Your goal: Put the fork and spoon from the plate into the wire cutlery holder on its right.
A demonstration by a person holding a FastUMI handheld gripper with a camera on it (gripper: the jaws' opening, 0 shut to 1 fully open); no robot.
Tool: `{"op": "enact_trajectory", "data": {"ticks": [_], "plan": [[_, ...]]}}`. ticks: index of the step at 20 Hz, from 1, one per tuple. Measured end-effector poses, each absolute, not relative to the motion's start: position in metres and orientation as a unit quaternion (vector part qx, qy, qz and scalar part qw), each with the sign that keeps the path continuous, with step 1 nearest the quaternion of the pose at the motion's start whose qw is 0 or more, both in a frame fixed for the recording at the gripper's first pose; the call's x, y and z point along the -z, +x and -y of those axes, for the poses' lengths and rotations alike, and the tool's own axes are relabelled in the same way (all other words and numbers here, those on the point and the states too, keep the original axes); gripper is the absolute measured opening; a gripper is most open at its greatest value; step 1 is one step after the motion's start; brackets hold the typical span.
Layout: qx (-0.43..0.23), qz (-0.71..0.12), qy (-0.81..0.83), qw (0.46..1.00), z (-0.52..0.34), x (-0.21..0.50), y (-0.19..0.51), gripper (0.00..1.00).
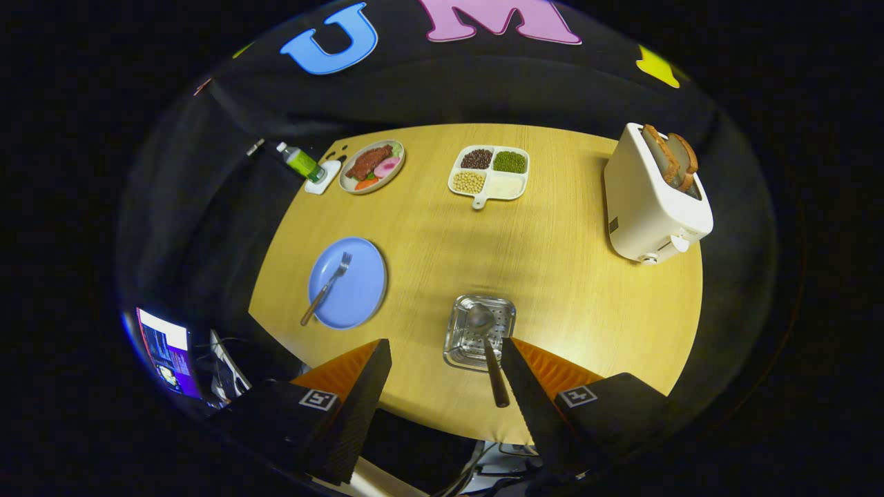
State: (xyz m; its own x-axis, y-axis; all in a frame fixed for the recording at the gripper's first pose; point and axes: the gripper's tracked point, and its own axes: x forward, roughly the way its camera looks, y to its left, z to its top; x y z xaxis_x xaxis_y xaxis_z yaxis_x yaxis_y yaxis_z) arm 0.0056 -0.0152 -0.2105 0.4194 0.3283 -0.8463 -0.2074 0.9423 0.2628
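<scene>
A blue plate (349,283) lies on the wooden table, ahead and left of my fingers, with a fork (327,288) resting across it, its handle sticking out over the plate's near rim. To the plate's right stands the wire cutlery holder (457,342), just ahead of my right finger. The spoon (487,348) sits in the holder, bowl down inside it and its dark handle leaning out toward me. My gripper (446,359) hovers high above the table's near edge, open, with nothing between its fingers.
A white toaster (649,200) with bread slices stands at the far right. A divided tray of beans (489,174) and a plate of food (373,166) sit along the far edge, with a small green bottle (301,161) beside them. A lit screen (166,348) glows below the table's left side.
</scene>
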Motion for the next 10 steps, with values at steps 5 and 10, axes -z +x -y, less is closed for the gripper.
{"op": "enact_trajectory", "data": {"ticks": [5, 10], "plan": [[-0.153, -0.473, 0.106, 0.861, -0.005, 0.182, 0.006, 0.99], [-0.156, -0.441, 0.116, 0.876, -0.03, 0.164, 0.009, 1.0]]}}
